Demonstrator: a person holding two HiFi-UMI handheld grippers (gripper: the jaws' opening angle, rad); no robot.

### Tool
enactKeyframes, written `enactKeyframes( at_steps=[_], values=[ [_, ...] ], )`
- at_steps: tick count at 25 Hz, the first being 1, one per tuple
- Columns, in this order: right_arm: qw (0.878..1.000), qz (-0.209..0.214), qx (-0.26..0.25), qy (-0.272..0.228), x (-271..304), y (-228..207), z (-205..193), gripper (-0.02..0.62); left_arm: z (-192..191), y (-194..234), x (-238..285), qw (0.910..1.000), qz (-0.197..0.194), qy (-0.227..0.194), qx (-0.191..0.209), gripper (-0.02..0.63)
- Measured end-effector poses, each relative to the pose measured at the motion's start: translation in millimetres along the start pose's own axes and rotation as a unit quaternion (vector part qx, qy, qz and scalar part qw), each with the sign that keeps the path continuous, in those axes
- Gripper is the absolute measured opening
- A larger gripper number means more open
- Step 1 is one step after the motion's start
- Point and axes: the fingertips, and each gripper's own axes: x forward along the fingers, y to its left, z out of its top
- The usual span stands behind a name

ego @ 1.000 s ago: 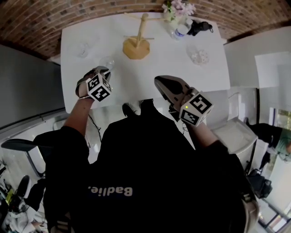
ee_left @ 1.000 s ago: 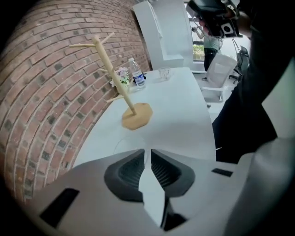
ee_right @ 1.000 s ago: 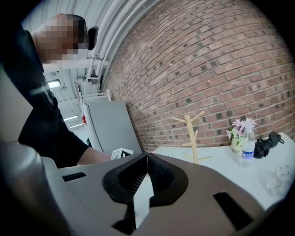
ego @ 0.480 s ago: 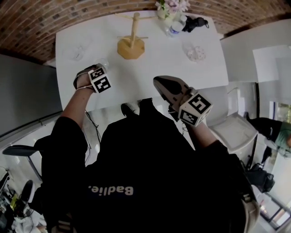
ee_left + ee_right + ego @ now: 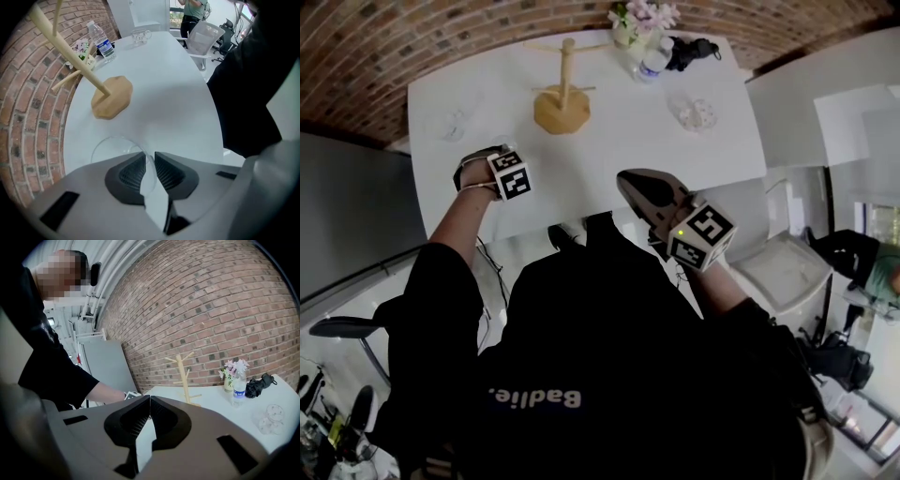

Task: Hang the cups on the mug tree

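Observation:
The wooden mug tree (image 5: pixel 562 94) stands at the back of the white table (image 5: pixel 609 150); its base (image 5: pixel 111 97) lies ahead of my left gripper. My left gripper (image 5: pixel 492 153) is over the table's front left, and its jaws are closing on the thin wall of a clear glass cup (image 5: pixel 117 152). The pads (image 5: pixel 133 171) pinch that wall. Under the gripper, the cup is hidden in the head view. My right gripper (image 5: pixel 630 180) hovers at the table's front edge, shut and empty (image 5: pixel 150 401). Two more clear cups sit on the table, one at the left (image 5: pixel 455 124) and one at the right (image 5: pixel 694 112).
A flower vase (image 5: pixel 633 23), a water bottle (image 5: pixel 652 61) and a black bundle (image 5: pixel 689 52) stand at the back right by the brick wall. A white chair (image 5: pixel 783 272) is off the table's right side. A grey cabinet flanks the left.
My left gripper has edged forward toward the mug tree, and the cup seen beside it earlier is now hidden under it. The right gripper has hardly moved.

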Motion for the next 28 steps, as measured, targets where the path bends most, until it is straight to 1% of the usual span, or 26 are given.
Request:
enactKeyframes(
  at_steps=[3,7,9,12,17,21,25,28],
  values=[
    [1.000,-0.001,-0.004,-0.001,-2.3,1.4,1.8,0.029,-1.3,-3.1,1.4,0.9997,-0.012,0.012,0.018,0.050],
    [1.000,-0.006,-0.005,0.001,-5.1,-0.7,2.7,0.029,-6.5,-10.0,0.1,0.9969,-0.046,0.028,0.058,0.037],
    [1.000,-0.006,-0.005,-0.001,-5.6,-0.6,3.3,0.029,-6.9,-8.9,-2.7,0.9959,-0.053,0.024,0.069,0.035],
    [1.000,-0.007,-0.004,-0.004,-6.9,0.5,3.6,0.029,-6.7,-6.9,-9.8,0.9961,-0.053,0.011,0.070,0.031],
    [1.000,-0.009,-0.005,-0.008,-10.2,3.4,4.4,0.029,0.4,-10.6,-23.9,0.9976,-0.040,-0.022,0.053,0.026],
    [1.000,-0.010,-0.009,-0.008,-14.7,0.9,6.4,0.029,16.8,-17.6,-41.5,0.9969,-0.025,-0.058,0.048,0.026],
    [1.000,-0.015,-0.004,-0.002,-16.6,-3.6,8.9,0.029,37.8,-25.7,-60.8,0.9939,-0.010,-0.101,0.043,0.026],
    [1.000,-0.014,-0.010,0.002,-13.6,-6.4,11.6,0.029,55.7,-27.6,-75.6,0.9893,0.003,-0.142,0.034,0.026]
  ],
)
